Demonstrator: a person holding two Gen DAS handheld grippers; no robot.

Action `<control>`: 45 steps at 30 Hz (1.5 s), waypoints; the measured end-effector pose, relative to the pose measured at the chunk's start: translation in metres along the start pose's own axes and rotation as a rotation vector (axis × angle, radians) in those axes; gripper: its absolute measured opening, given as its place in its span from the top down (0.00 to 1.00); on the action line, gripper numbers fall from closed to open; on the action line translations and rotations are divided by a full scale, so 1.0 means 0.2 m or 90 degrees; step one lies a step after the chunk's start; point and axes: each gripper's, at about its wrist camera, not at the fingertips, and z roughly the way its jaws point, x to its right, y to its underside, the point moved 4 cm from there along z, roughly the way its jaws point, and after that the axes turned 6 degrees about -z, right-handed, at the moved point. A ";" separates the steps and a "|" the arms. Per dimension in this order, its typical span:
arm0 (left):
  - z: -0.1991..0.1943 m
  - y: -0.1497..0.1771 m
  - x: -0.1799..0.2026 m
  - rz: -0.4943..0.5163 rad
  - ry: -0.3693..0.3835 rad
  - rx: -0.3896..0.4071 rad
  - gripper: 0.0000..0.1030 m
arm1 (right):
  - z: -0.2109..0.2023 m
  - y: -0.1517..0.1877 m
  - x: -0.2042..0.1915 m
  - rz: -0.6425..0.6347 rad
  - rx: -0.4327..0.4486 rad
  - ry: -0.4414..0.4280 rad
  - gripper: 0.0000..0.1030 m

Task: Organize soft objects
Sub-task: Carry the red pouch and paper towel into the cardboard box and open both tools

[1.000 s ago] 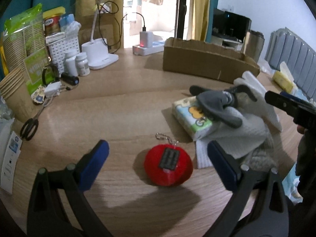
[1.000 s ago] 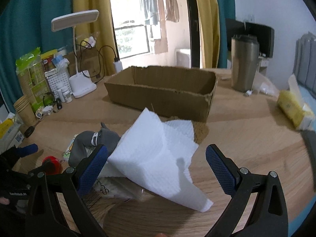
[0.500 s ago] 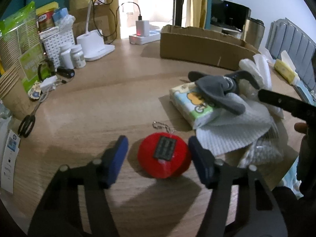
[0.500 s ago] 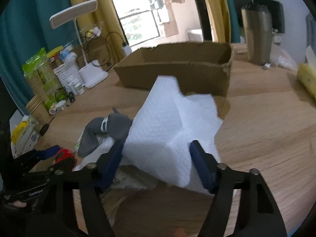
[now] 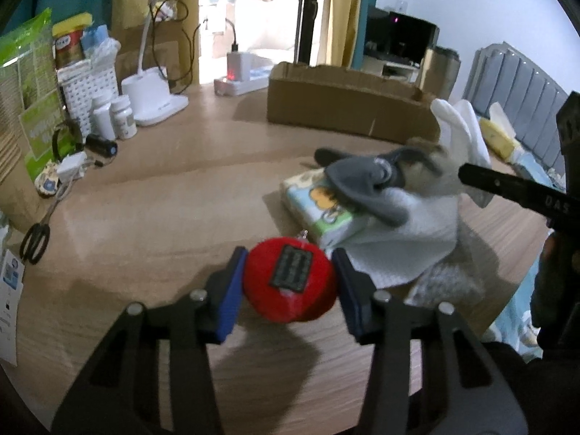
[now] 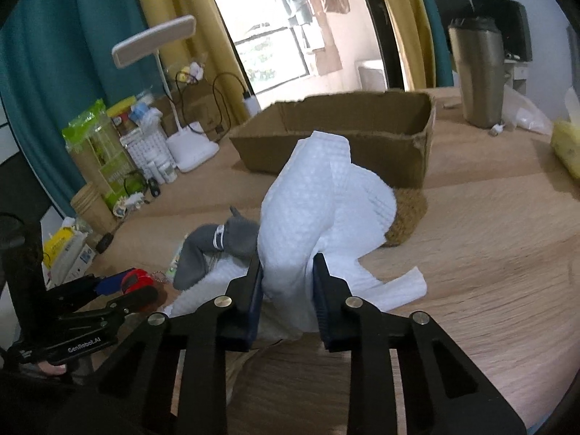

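My left gripper point(image 5: 288, 284) is shut on a red plush ball point(image 5: 290, 286) with a dark label and a keychain, low over the wooden table point(image 5: 163, 210). My right gripper point(image 6: 286, 282) is shut on a white paper towel point(image 6: 319, 195), bunched up between its blue pads. A grey sock point(image 6: 217, 243) lies on a tissue pack point(image 5: 319, 206) just left of the towel. A brown fuzzy cloth point(image 6: 409, 214) peeks out behind the towel. The open cardboard box point(image 6: 348, 130) stands beyond the pile.
A steel tumbler point(image 6: 478, 72) stands right of the box. A desk lamp point(image 6: 188, 145), white basket point(image 5: 87, 90), pill bottles point(image 5: 123, 116), paper cups point(image 6: 92, 206) and scissors point(image 5: 34, 241) crowd the table's left side. A yellow pack point(image 6: 567, 145) lies far right.
Both grippers have closed: the left one on the red plush ball, the right one on the white paper towel, which is now bunched and raised.
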 end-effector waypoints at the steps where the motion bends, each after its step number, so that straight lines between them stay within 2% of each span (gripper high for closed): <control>1: -0.01 -0.01 0.01 0.002 0.006 0.007 0.53 | -0.02 -0.01 0.00 0.001 0.008 -0.002 0.73; 11: -0.09 -0.15 0.08 0.026 0.033 0.050 0.53 | -0.19 -0.08 0.07 0.013 0.063 -0.011 0.73; 14: -0.09 -0.21 0.10 0.036 0.032 0.067 0.53 | -0.21 -0.10 0.08 0.013 0.076 -0.009 0.73; 23: -0.12 -0.37 0.17 0.041 0.073 0.111 0.53 | -0.26 -0.15 0.13 -0.001 0.109 -0.007 0.73; 33: -0.05 -0.47 0.20 0.043 0.091 0.120 0.52 | -0.24 -0.29 0.16 -0.048 0.136 0.006 0.73; 45: 0.03 -0.75 0.26 0.093 0.125 0.191 0.52 | -0.15 -0.46 0.18 -0.090 0.153 0.019 0.73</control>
